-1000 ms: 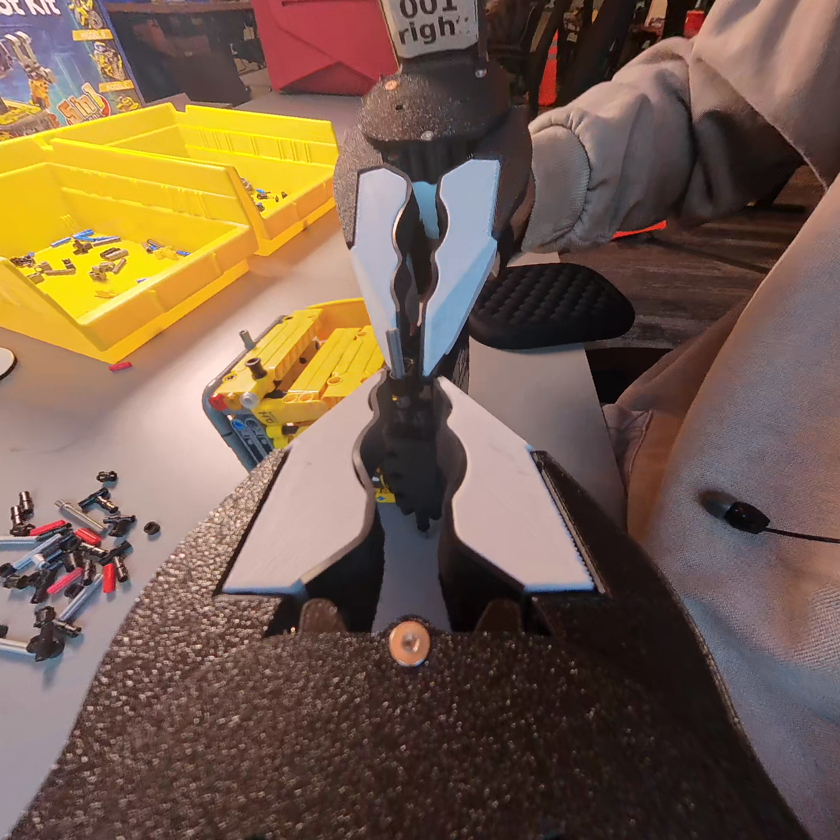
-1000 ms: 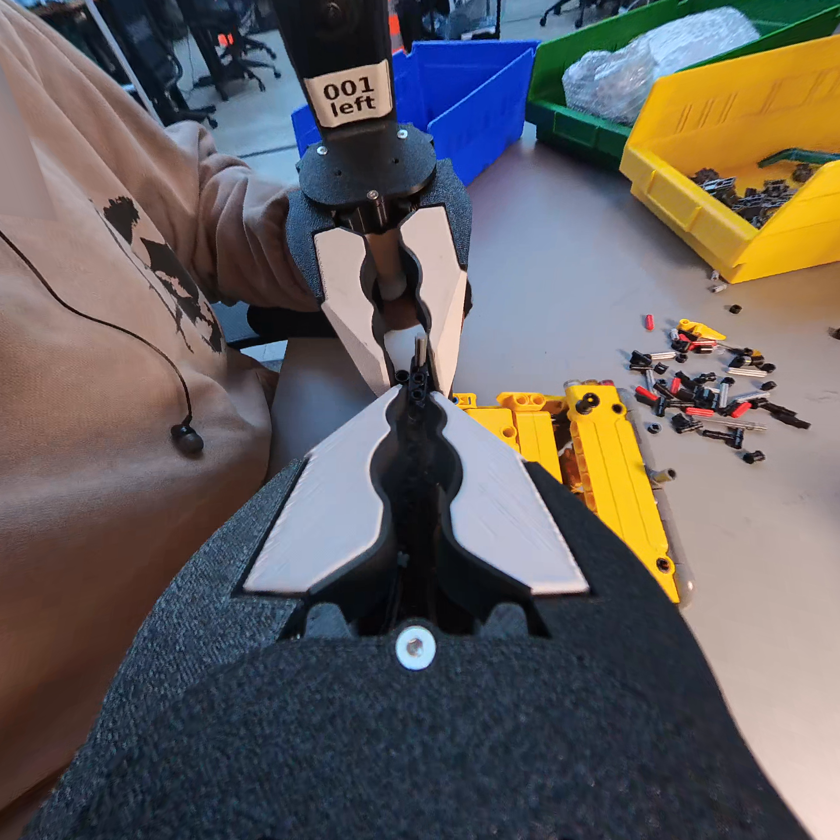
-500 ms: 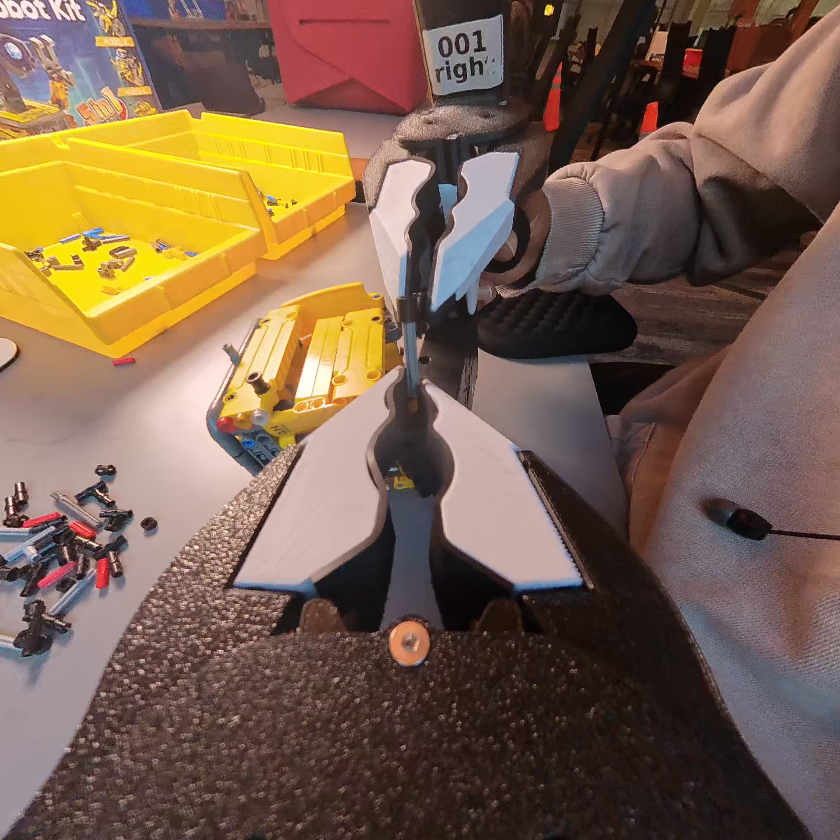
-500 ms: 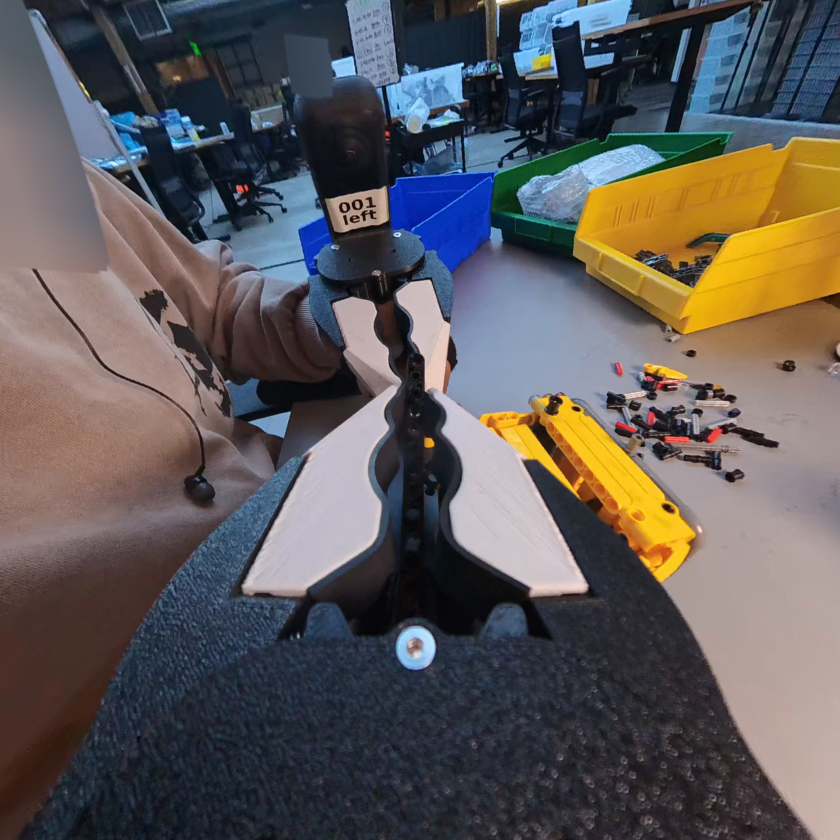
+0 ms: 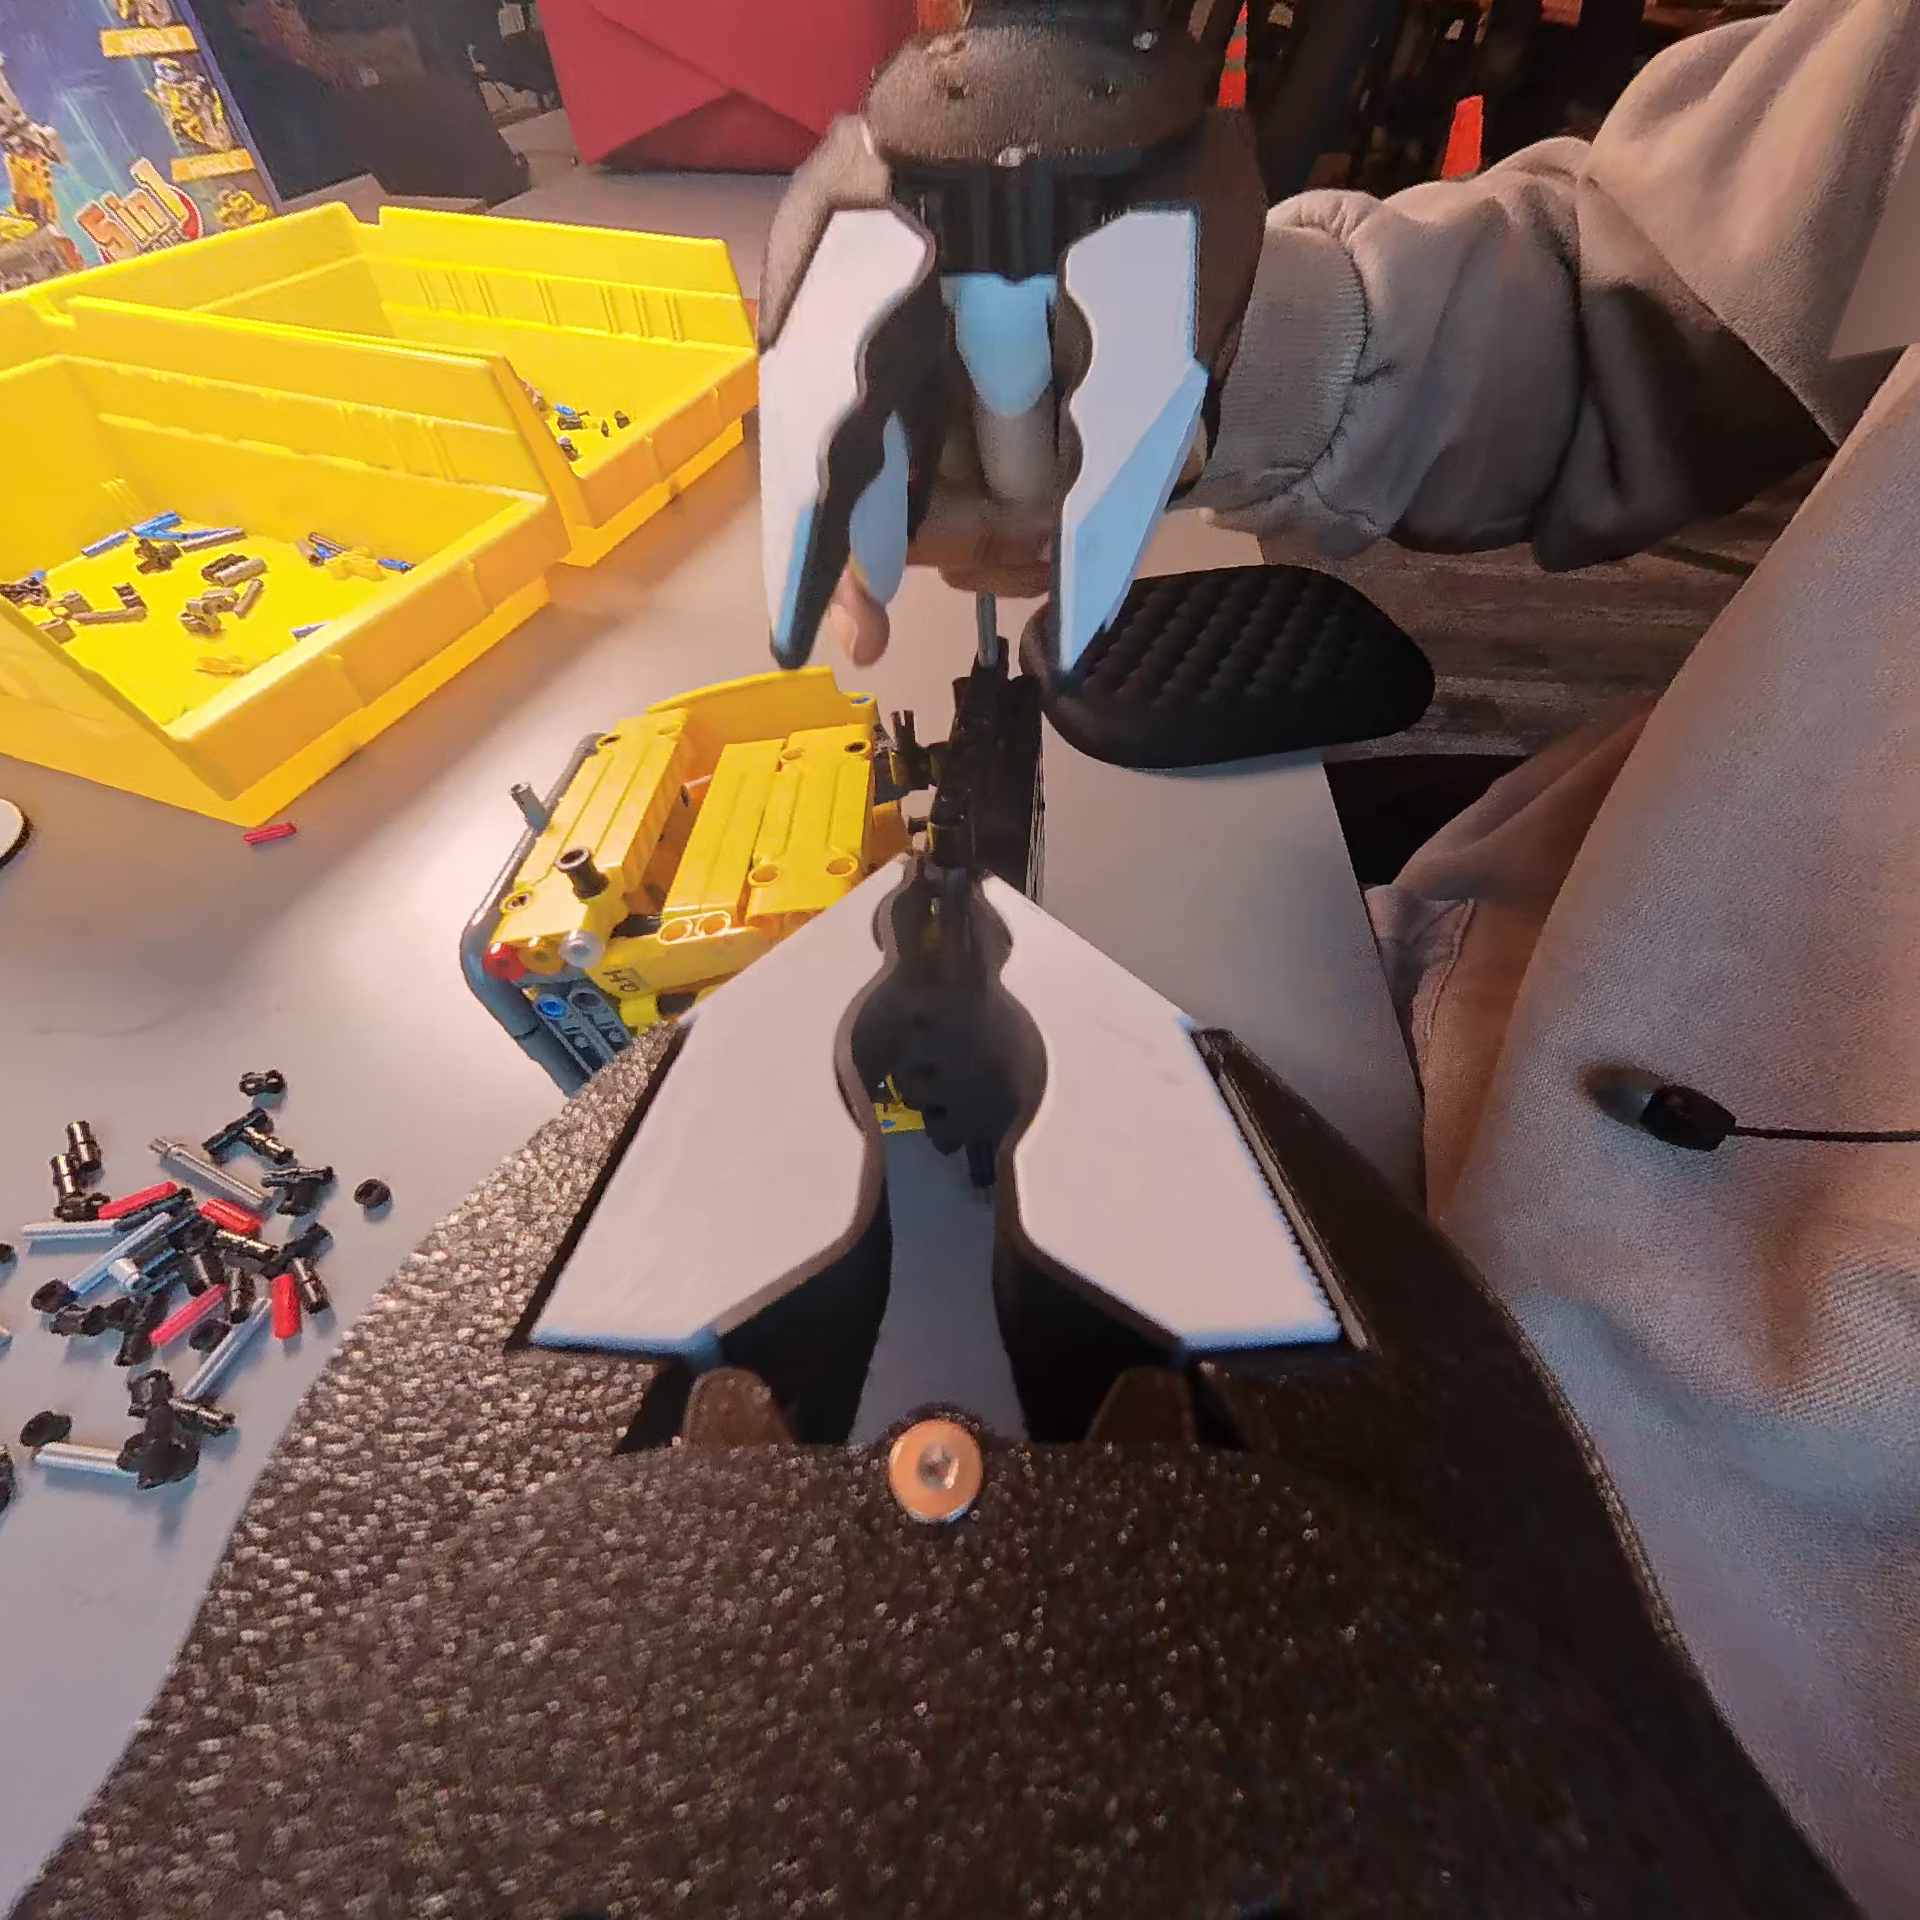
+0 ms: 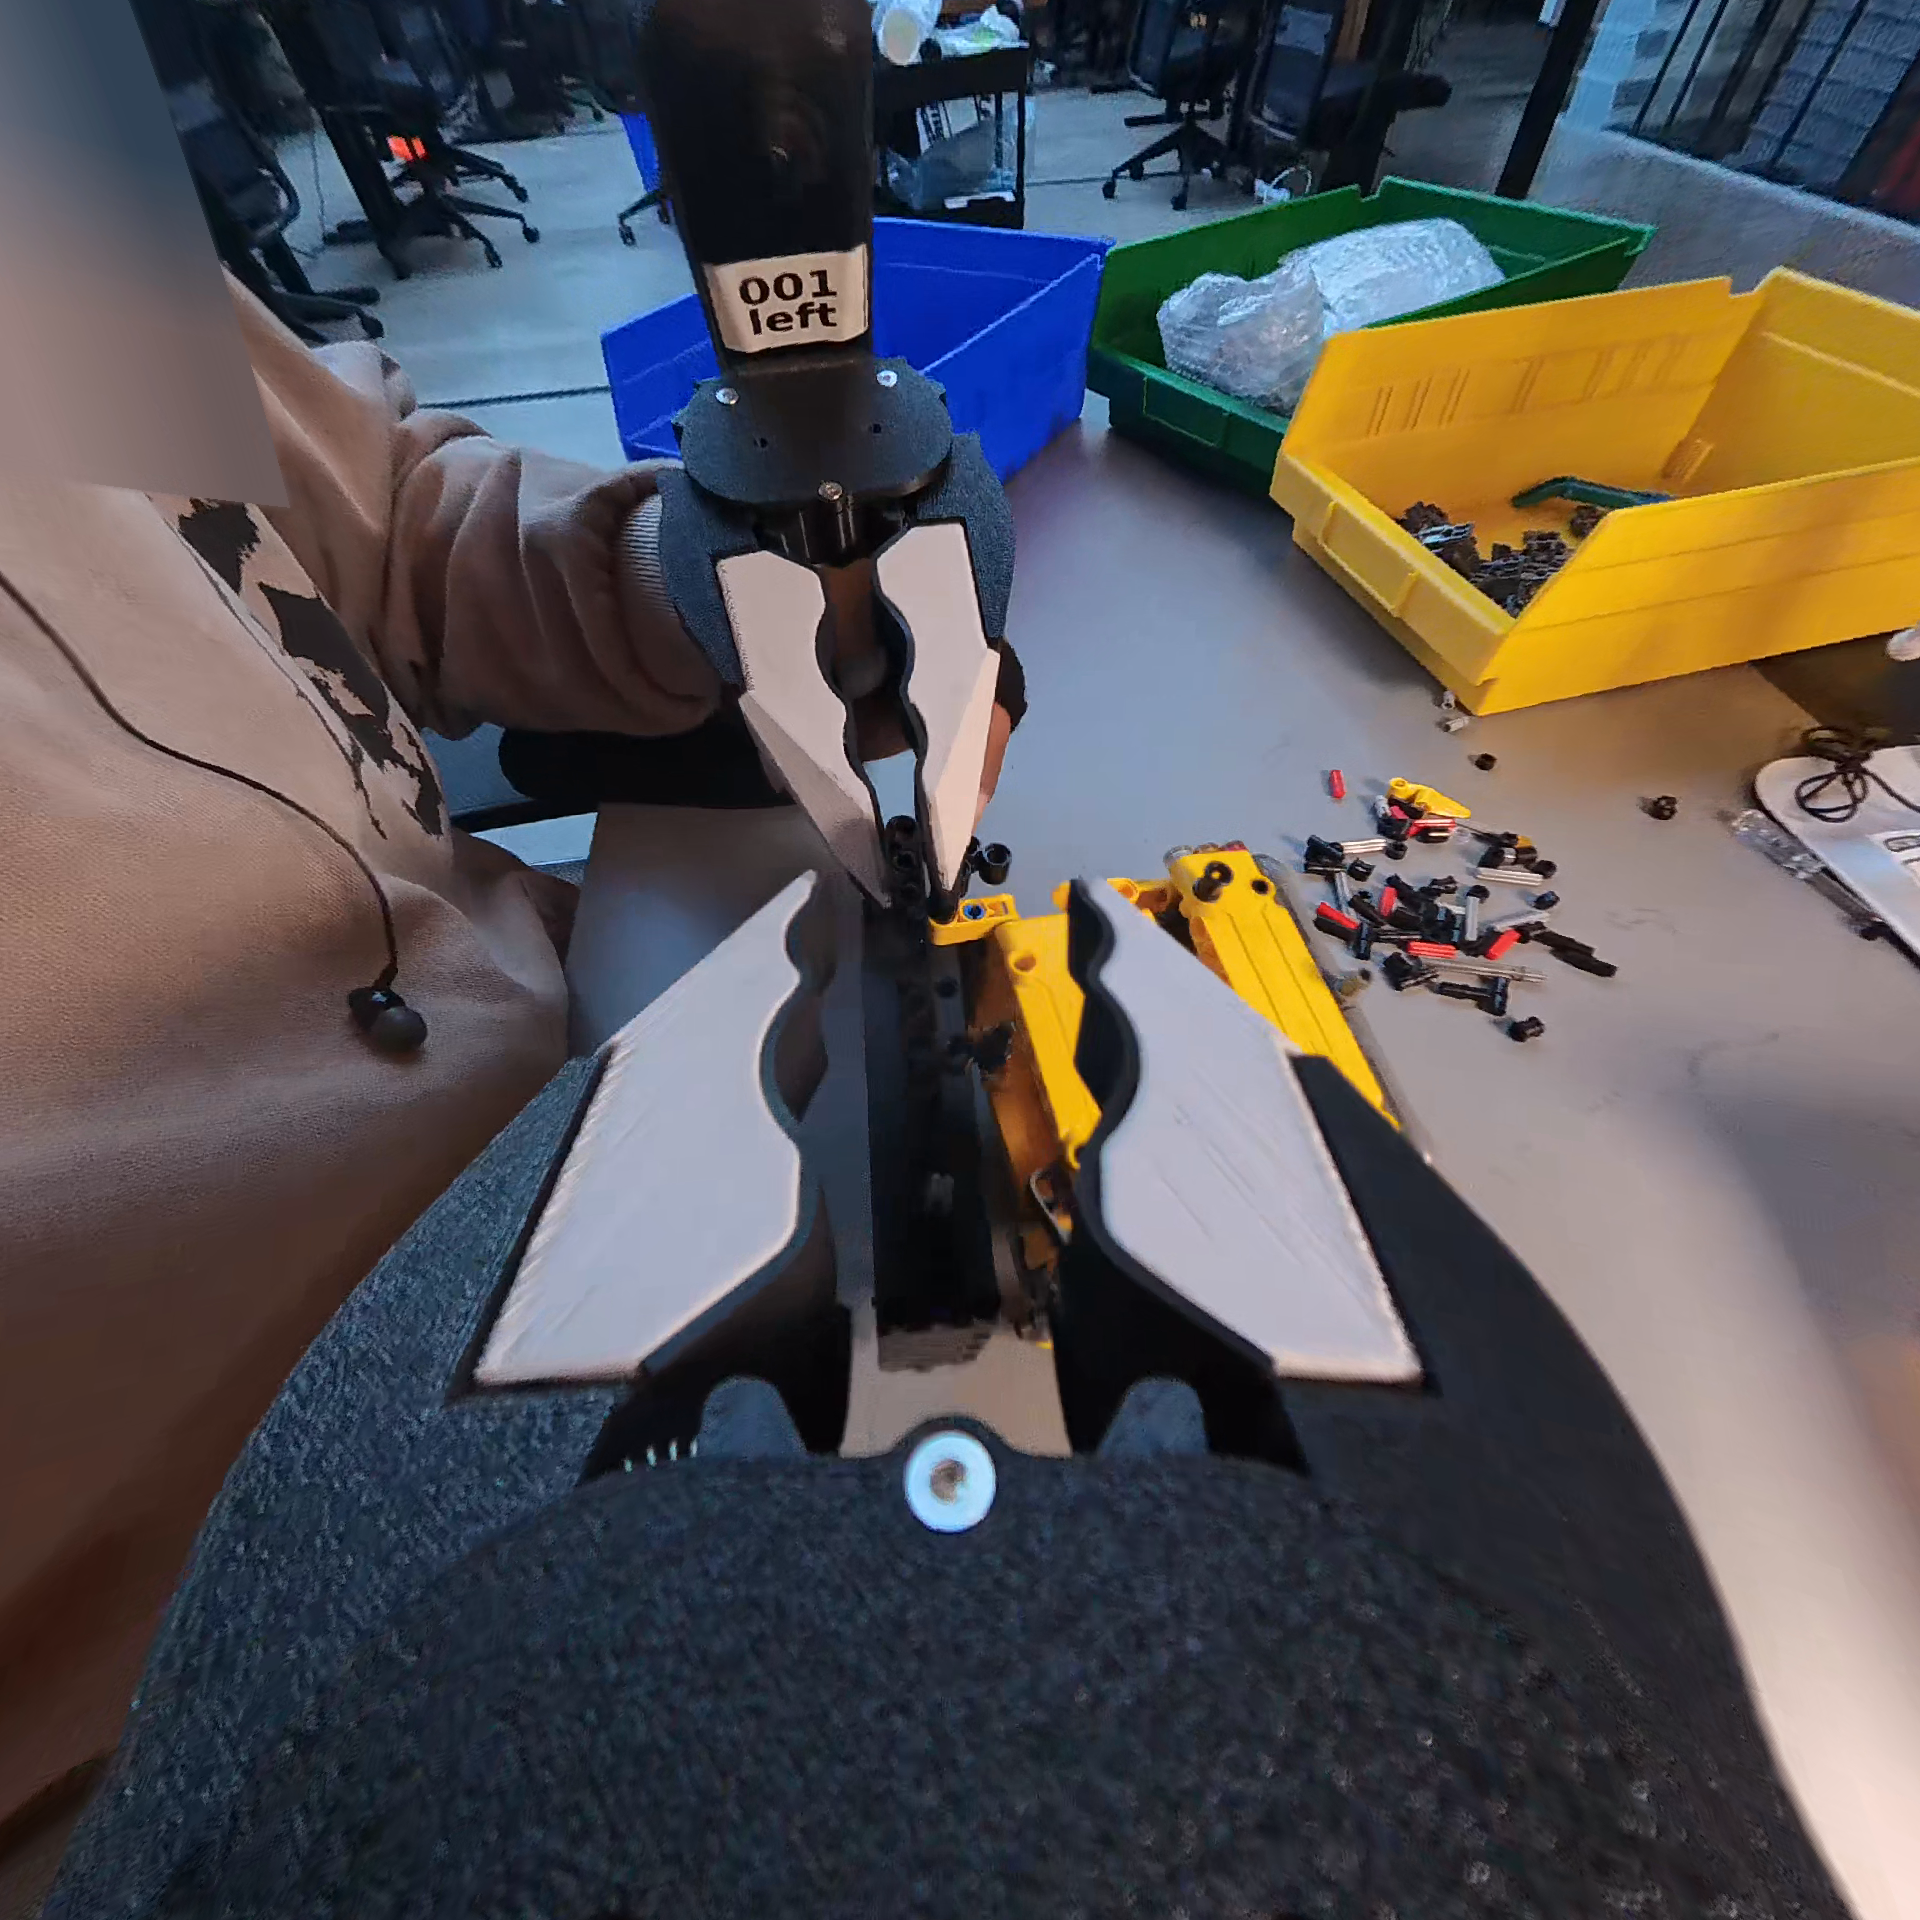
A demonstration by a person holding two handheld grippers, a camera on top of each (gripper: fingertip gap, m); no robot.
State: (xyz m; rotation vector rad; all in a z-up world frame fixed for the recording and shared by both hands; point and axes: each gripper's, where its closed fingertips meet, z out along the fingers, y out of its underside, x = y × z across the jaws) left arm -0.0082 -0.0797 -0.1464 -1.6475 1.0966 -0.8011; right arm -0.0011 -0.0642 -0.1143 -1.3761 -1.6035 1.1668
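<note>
Here we see the left claw (image 5: 951,883) pinching a black toy beam (image 5: 971,748) at its near end, held up above the grey counter (image 5: 260,935). The right claw (image 6: 940,914) stands spread on either side of the beam, touching nothing. A yellow toy model (image 5: 727,831) lies just beside it, loose small pins (image 5: 177,1257) nearby.

My left gripper (image 5: 948,883) is pinching one end of a black studded beam (image 5: 971,748) (a grey pin is sticking out of its far end), and my right gripper (image 6: 940,914) is standing wide apart around that beam's length, not touching it, just beside the yellow brick assembly (image 6: 1039,1018).
</note>
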